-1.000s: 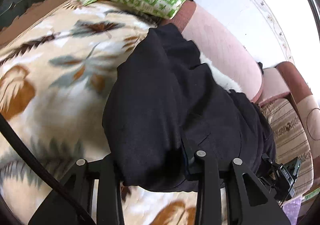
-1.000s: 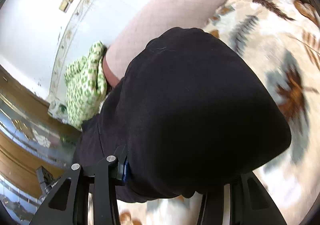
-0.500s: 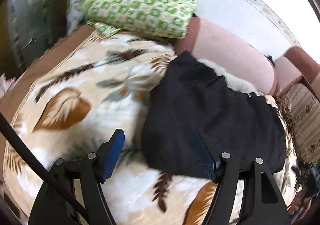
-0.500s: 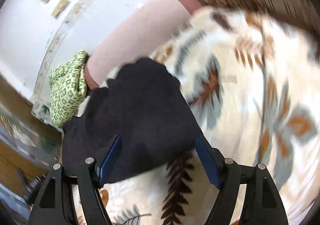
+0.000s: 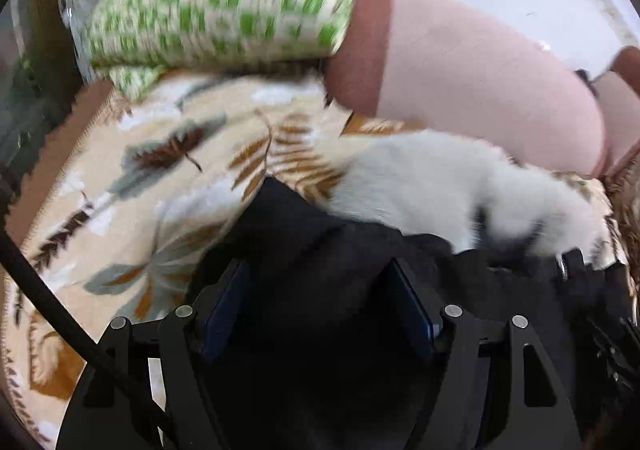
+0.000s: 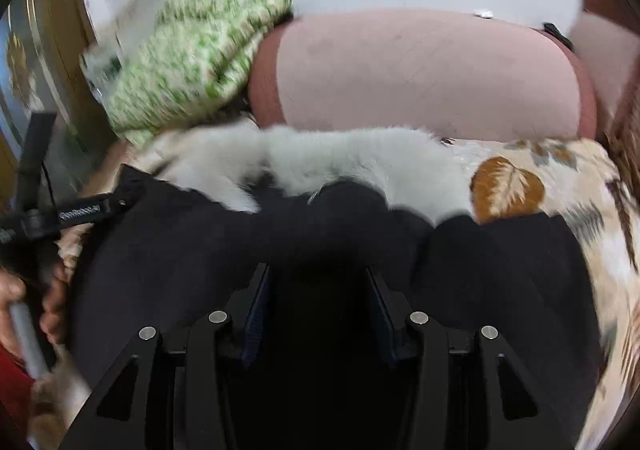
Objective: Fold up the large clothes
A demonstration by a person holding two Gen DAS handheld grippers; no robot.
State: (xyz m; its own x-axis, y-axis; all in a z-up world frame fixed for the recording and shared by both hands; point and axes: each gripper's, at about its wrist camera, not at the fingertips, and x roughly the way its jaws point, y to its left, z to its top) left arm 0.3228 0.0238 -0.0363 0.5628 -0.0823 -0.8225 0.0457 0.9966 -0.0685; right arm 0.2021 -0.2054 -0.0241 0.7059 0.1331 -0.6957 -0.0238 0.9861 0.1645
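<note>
Garment (image 5: 320,250) on blanket (image 5: 120,190), pillow (image 5: 224,2) behind

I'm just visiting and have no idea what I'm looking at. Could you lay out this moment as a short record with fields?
Setting: a sofa covered by a leaf-print blanket, pink back cushion behind
Garment: black coat with a white fur collar, lying on the blanket
Left gripper: open, fingers over the black fabric
Right gripper: open, low over the middle of the coat
Grip: neither is clamped on cloth
Other items: green checked pillow at the sofa's end
Image quality: motion blur, fine detail unclear
</note>
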